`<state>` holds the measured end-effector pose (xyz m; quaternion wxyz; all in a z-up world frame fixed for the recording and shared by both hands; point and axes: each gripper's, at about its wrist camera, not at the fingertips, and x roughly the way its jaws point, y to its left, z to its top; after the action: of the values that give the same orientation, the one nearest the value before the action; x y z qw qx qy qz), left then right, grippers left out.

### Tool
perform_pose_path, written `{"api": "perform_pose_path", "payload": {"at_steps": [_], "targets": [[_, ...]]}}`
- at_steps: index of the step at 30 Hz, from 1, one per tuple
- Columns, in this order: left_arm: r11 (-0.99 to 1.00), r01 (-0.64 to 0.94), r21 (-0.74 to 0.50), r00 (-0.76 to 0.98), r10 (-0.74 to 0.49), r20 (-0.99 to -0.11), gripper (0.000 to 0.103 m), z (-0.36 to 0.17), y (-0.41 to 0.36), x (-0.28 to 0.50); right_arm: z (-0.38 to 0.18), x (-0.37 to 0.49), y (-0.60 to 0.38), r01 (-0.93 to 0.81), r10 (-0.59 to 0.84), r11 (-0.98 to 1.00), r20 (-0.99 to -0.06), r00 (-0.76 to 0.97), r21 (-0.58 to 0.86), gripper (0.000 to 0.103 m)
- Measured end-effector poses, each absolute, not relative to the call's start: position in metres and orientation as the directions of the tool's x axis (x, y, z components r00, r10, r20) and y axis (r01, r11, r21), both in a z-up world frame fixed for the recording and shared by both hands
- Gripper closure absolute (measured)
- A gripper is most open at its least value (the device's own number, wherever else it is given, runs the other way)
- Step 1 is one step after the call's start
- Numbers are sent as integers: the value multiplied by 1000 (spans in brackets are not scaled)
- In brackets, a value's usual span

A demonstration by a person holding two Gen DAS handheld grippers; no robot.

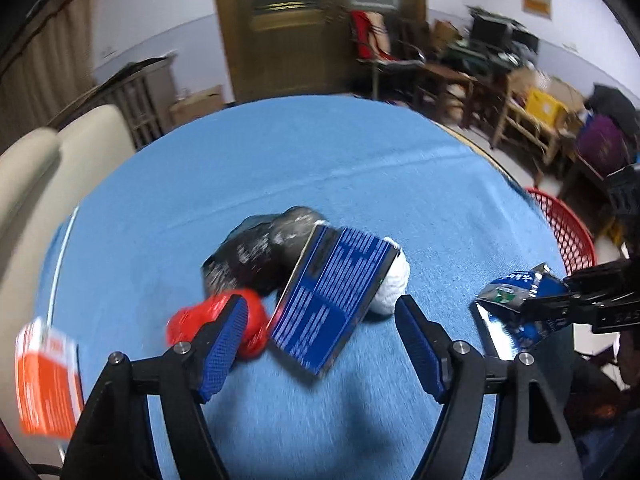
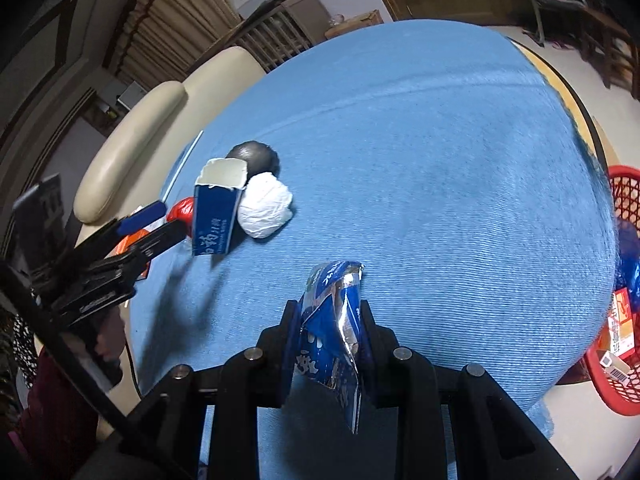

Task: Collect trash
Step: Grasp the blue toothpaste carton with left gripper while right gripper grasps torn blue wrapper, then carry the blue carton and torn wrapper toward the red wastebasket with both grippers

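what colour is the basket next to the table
Red basket, clearest in the right wrist view.

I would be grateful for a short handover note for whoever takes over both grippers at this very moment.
Right gripper: shut on the blue foil wrapper, held above the blue tablecloth.
Left gripper: open, empty, pointed at the blue carton.
On the table: blue carton, white wad, black bag, red wad, and an orange box at the left edge.
Red basket stands past the right table edge and already holds some packaging.
Left to do: drop the wrapper into the basket, then collect the rest, probably the carton first.
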<state>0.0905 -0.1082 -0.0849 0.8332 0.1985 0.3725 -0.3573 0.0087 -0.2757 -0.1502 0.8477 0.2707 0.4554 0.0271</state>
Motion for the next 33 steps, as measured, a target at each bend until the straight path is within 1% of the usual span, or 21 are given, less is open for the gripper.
{"api": "perform_pose_path", "payload": {"at_steps": [3, 7, 10, 12, 15, 19, 22, 33], "targets": [[621, 781, 67, 416, -437, -798, 27, -92, -126, 103, -153, 7, -282, 207, 305, 840, -752, 584, 501, 74], [604, 795, 60, 386, -427, -818, 27, -97, -138, 109, -158, 4, -290, 214, 317, 828, -748, 584, 518, 74], [601, 799, 27, 352, -430, -832, 27, -105, -143, 116, -159, 1, -294, 216, 321, 824, -745, 584, 524, 74], [606, 795, 27, 357, -430, -829, 27, -108, -141, 112, -158, 0, -296, 214, 323, 822, -742, 587, 528, 74], [613, 790, 12, 359, -445, -820, 40, -110, -138, 111, -153, -2, -297, 208, 316, 827, -738, 597, 522, 74], [630, 776, 20, 387, -451, -804, 45, -108, -134, 105, -147, -5, -297, 200, 313, 827, -727, 611, 525, 74], [655, 755, 9, 407, -457, -791, 48, -103, -129, 97, -143, -8, -294, 192, 307, 834, -724, 618, 517, 74], [713, 699, -56, 460, -509, -727, 48, -77, -109, 46, -118, -29, -289, 155, 280, 855, -691, 666, 495, 74]]}}
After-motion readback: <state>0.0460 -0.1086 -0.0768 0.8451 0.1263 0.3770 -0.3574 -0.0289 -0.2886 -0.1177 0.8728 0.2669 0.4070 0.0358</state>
